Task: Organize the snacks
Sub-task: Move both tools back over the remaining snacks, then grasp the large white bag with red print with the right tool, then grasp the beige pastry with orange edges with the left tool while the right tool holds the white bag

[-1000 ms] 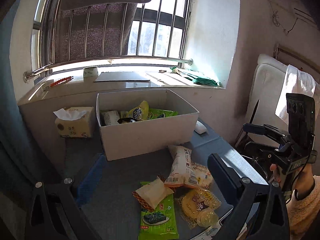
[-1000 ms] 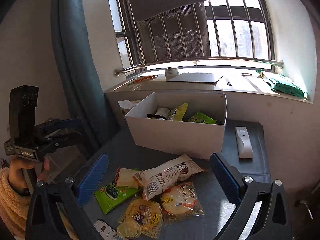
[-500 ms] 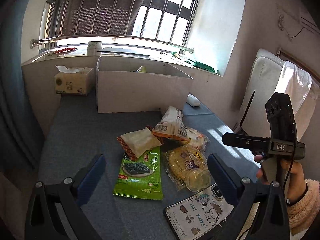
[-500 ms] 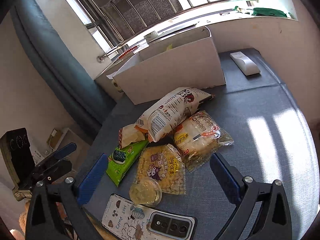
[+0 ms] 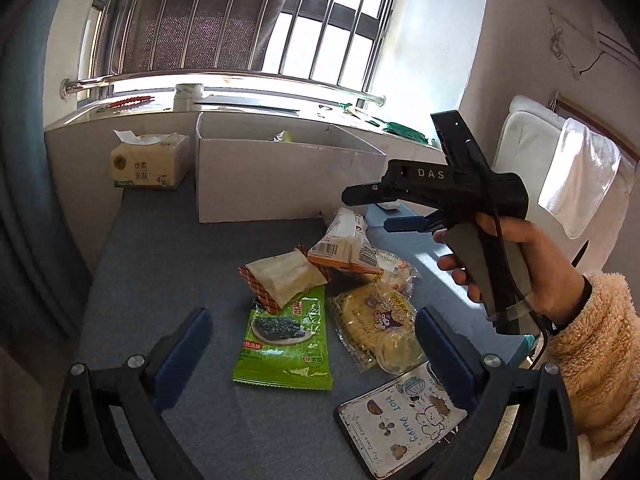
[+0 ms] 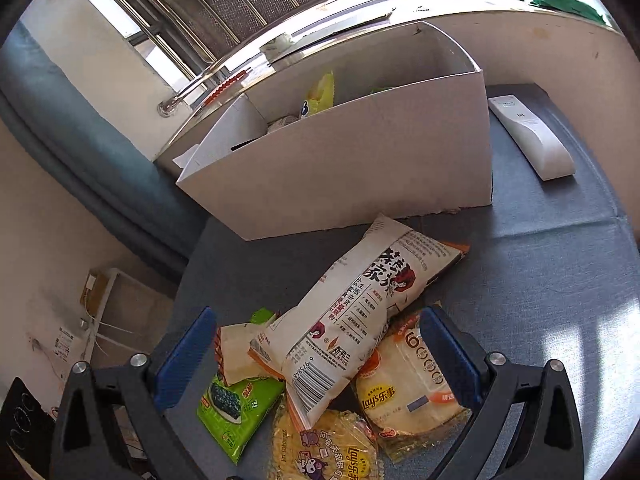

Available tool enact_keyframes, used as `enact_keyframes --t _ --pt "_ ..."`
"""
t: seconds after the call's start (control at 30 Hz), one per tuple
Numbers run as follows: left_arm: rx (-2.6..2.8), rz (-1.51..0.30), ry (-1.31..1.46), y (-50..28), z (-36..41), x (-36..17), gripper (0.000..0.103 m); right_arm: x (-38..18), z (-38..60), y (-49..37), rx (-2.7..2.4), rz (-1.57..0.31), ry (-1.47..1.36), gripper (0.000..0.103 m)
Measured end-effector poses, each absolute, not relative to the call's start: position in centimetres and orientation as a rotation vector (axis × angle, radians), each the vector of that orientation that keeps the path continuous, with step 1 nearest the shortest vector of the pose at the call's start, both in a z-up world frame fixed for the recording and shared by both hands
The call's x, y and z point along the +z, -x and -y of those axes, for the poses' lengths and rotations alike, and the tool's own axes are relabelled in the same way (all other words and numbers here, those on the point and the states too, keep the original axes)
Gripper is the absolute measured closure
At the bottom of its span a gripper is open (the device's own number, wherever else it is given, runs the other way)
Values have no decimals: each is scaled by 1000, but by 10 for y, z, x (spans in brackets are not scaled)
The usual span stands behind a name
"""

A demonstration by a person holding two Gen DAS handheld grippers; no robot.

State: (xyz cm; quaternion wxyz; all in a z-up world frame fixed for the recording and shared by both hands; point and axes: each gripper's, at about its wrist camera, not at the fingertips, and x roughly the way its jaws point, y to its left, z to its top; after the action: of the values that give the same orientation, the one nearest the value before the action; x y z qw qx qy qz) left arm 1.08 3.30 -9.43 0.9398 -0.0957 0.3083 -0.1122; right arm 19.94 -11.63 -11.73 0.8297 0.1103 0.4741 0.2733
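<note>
On the blue tabletop (image 5: 168, 248) a white cardboard box (image 5: 280, 176) stands at the far edge under the window sill, with a few packets showing above its rim. The loose snacks lie in a heap near the front right corner of the tabletop: a long white bag (image 6: 352, 316) slants across the top, its far end near the box wall, resting on a clear Lay's packet (image 6: 412, 384) and a yellow Lay's packet (image 6: 328, 448); a green seaweed packet (image 5: 286, 336) lies on the left of the heap, with a pale wafer packet (image 5: 284, 276) overlapping its far end. The left gripper (image 5: 312, 356) is spread wide above the seaweed packet, holding nothing. The right gripper (image 6: 316, 356) is also spread wide, its blue pads on either side of the long white bag's near end, not gripping it. A tissue box (image 5: 150, 162) sits in the far left corner, a white remote (image 6: 532, 136) by the right edge, and a phone (image 5: 400, 420) at the front edge.
</note>
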Motion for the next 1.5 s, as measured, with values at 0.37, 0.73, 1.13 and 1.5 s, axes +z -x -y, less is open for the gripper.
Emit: enact_keyframes --t 0.37,0.73,1.13,1.5 --pt "-230 -648 232 -13 -40 -105 0 -145 66 -232 543 -1116 -17 0" --pt "-208 -688 231 -20 -45 -113 0 -138 82 -215 601 -1050 88 64" --pt "-327 -803 33 -101 -23 -121 0 -79 173 -135 686 -833 -137 64" --pt "-454 -984 -180 -170 -8 -157 10 -101 220 -91 641 -824 -279 64"
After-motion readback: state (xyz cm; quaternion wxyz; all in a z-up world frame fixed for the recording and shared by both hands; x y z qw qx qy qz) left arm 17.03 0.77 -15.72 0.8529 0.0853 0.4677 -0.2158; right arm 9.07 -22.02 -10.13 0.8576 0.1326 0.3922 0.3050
